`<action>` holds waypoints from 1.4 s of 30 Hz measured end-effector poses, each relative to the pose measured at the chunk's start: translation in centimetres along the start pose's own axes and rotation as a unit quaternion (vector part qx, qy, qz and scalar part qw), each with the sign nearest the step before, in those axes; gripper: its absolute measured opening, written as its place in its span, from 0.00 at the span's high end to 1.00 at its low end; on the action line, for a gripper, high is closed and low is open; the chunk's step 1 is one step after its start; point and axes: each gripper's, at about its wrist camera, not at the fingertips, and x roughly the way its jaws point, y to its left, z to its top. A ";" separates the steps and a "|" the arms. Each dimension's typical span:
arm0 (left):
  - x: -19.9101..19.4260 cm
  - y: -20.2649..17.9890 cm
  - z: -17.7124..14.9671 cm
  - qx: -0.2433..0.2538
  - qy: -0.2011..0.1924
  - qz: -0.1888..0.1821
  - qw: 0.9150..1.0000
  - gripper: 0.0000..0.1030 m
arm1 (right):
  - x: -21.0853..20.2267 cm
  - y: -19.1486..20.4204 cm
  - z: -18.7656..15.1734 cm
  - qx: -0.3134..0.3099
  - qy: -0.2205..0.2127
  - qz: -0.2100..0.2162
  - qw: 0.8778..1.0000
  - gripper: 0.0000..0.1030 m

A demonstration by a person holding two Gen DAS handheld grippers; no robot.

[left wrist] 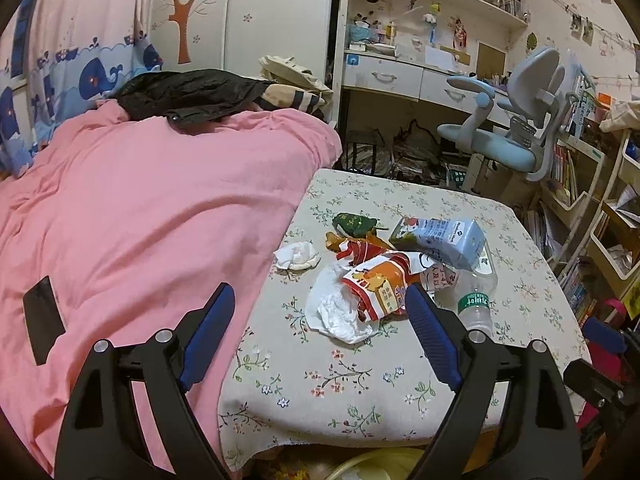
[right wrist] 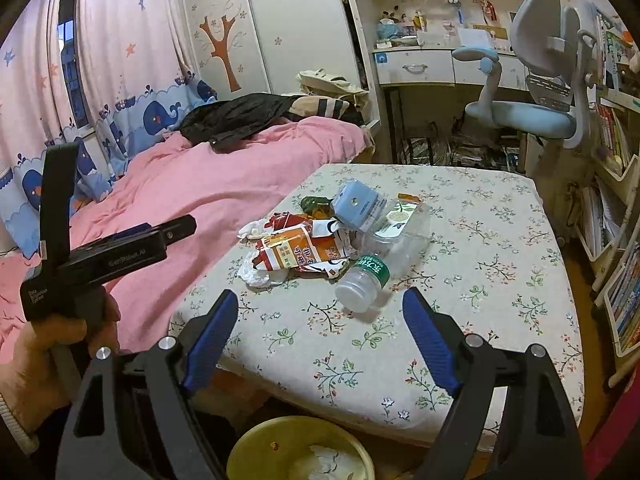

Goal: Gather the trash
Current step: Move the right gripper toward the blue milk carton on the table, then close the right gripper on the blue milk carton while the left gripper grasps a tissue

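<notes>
Both grippers, your left [left wrist: 320,316] and right [right wrist: 320,320], hang wide open and empty short of the trash pile [right wrist: 320,240] on the floral table [right wrist: 480,280]; only one tissue appears binned in the yellow bin [right wrist: 256,440] below its near edge, so nearly everything remains.

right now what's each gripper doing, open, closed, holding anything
left gripper: open, holding nothing
right gripper: open, holding nothing
</notes>
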 end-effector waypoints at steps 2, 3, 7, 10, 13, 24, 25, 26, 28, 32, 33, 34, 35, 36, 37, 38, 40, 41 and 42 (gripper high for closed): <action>0.3 0.0 0.3 0.002 0.000 0.003 1.000 0.19 | 0.2 0.0 0.1 -0.002 0.002 0.002 1.000 0.21; 0.4 0.0 0.3 0.003 0.000 0.004 1.000 0.19 | 0.3 0.1 0.1 -0.002 0.003 0.003 1.000 0.21; 1.4 0.2 1.0 0.008 0.002 0.011 1.000 0.19 | 0.7 0.2 0.3 -0.007 0.008 0.003 1.000 0.21; 3.0 1.1 1.6 -0.009 0.021 0.013 1.000 0.19 | 1.0 0.4 0.8 -0.020 0.008 -0.001 1.000 0.21; 5.0 2.9 2.2 -0.041 0.042 0.029 0.998 0.19 | 1.6 0.7 1.9 -0.045 0.007 -0.011 0.999 0.21; 9.4 5.5 3.9 -0.076 0.067 0.037 0.994 0.19 | 8.5 2.6 8.6 -0.169 0.085 -0.058 0.980 0.21; 10.0 5.6 4.1 -0.075 0.072 0.038 0.994 0.20 | 9.4 2.8 9.0 -0.182 0.095 -0.067 0.976 0.21; 10.6 5.6 4.1 -0.075 0.078 0.037 0.993 0.21 | 10.7 3.0 9.5 -0.195 0.116 -0.071 0.971 0.21; 11.7 5.6 4.4 -0.073 0.086 0.036 0.993 0.23 | 12.9 3.1 10.3 -0.212 0.147 -0.082 0.963 0.21; 13.6 4.8 4.6 -0.054 0.100 0.034 0.993 0.26 | 16.5 3.0 10.9 -0.234 0.196 -0.103 0.947 0.21; 14.3 4.5 4.7 -0.049 0.103 0.032 0.993 0.26 | 17.4 2.8 11.0 -0.235 0.212 -0.107 0.943 0.21; 14.9 4.2 4.7 -0.043 0.107 0.029 0.993 0.26 | 18.0 2.6 11.1 -0.234 0.220 -0.109 0.941 0.22; 15.6 4.0 4.7 -0.038 0.112 0.028 0.993 0.27 | 18.7 2.4 11.1 -0.235 0.229 -0.115 0.938 0.23; 16.3 3.8 4.7 -0.033 0.117 0.028 0.992 0.28 | 19.2 2.2 11.2 -0.234 0.236 -0.120 0.935 0.25; 16.7 3.6 4.7 -0.030 0.120 0.027 0.992 0.29 | 19.9 1.9 11.3 -0.232 0.246 -0.122 0.933 0.26; 17.5 3.3 4.6 -0.025 0.126 0.025 0.991 0.30 | 20.3 1.8 11.4 -0.230 0.254 -0.124 0.931 0.29; 18.4 2.9 4.5 -0.017 0.133 0.024 0.991 0.30 | 21.0 1.4 11.5 -0.231 0.266 -0.130 0.927 0.32; 18.8 2.7 4.5 -0.012 0.135 0.024 0.990 0.30 | 21.5 1.2 11.5 -0.232 0.273 -0.132 0.924 0.36; 19.2 2.5 4.4 -0.006 0.138 0.024 0.990 0.31 | 21.8 1.0 11.4 -0.233 0.279 -0.133 0.922 0.39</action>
